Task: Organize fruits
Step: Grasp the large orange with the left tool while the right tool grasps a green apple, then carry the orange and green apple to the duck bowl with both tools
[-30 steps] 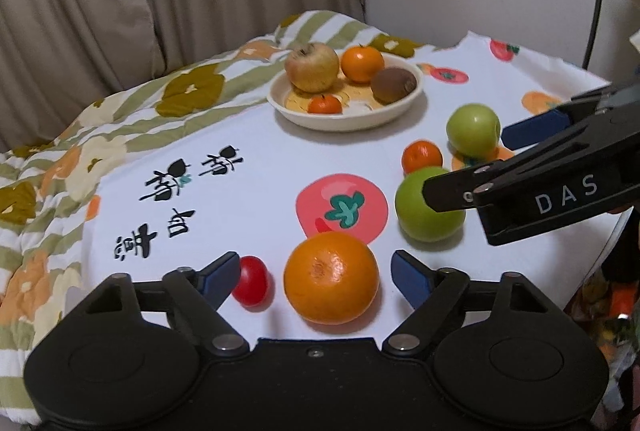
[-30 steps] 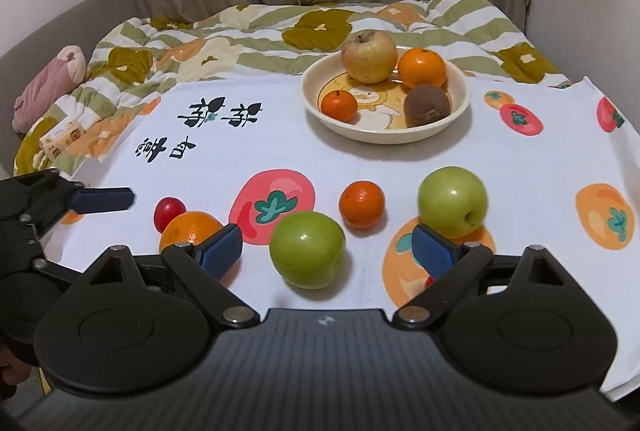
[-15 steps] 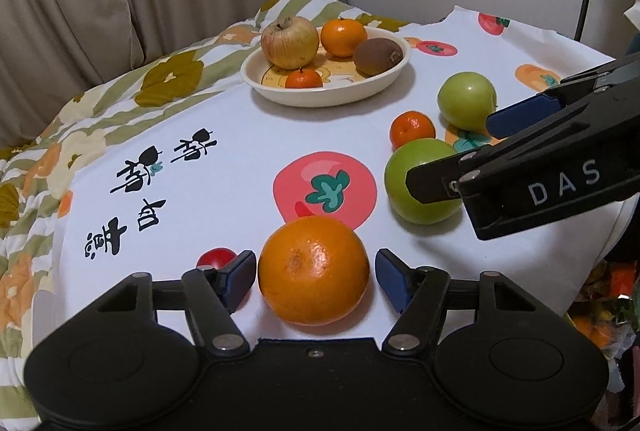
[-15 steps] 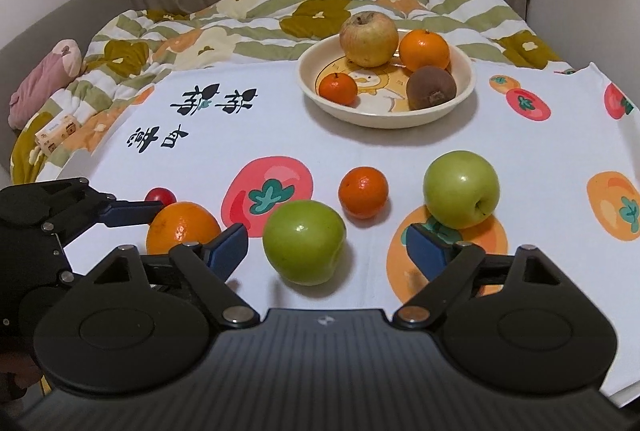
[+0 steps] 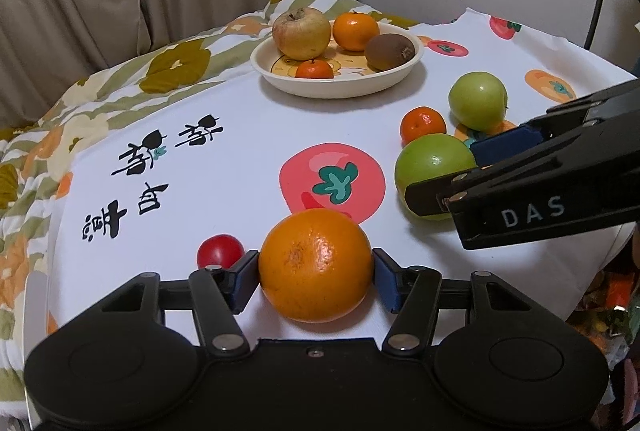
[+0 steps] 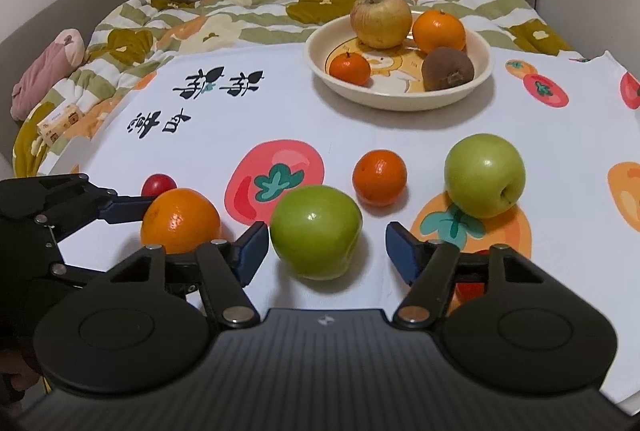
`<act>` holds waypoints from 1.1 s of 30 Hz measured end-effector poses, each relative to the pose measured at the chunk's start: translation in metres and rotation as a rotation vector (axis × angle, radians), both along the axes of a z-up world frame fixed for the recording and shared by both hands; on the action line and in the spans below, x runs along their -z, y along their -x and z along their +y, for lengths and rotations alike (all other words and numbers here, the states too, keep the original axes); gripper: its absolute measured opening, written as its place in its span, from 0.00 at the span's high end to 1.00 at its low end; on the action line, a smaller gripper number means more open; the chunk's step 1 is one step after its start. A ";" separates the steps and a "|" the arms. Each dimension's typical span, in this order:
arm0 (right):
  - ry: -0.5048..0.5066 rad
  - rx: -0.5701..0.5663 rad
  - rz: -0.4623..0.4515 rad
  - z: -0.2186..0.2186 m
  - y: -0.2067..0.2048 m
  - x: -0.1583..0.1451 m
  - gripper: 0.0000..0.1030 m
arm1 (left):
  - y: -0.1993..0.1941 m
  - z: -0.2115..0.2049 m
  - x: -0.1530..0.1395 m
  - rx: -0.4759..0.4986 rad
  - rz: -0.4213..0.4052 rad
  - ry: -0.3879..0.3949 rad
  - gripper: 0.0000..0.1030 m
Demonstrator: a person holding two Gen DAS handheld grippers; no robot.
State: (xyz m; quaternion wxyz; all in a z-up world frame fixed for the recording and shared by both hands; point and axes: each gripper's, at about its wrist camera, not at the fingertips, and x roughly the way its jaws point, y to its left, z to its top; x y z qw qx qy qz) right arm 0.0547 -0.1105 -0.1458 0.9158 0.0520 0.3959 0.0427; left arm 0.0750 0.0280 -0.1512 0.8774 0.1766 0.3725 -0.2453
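the left tongs (image 5: 316, 273), jaws just closing, clench a large orange (image 5: 316, 265) on the white printed cloth (image 5: 240, 167) of the tabletop, both blue pads against its sides. the right tongs (image 6: 326, 249), also closing, flank a green apple (image 6: 316, 231) with gaps on both sides, nothing gripped. a small tomato (image 5: 219, 251) sits just beside the orange. farther back, a cream bowl (image 6: 400, 99) holds an apple, orange, tangerine and kiwi.
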 end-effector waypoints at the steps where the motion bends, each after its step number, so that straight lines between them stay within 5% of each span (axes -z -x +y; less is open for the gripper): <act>1: -0.001 -0.001 0.001 0.000 -0.001 0.001 0.23 | 0.000 0.001 0.000 -0.005 0.003 0.002 0.39; 23: 0.029 -0.048 0.002 0.009 -0.013 0.006 0.34 | 0.010 0.028 -0.006 -0.139 0.028 0.015 0.39; 33: 0.024 -0.070 -0.028 0.016 -0.001 -0.017 0.34 | 0.021 0.042 -0.027 -0.206 0.012 0.042 0.39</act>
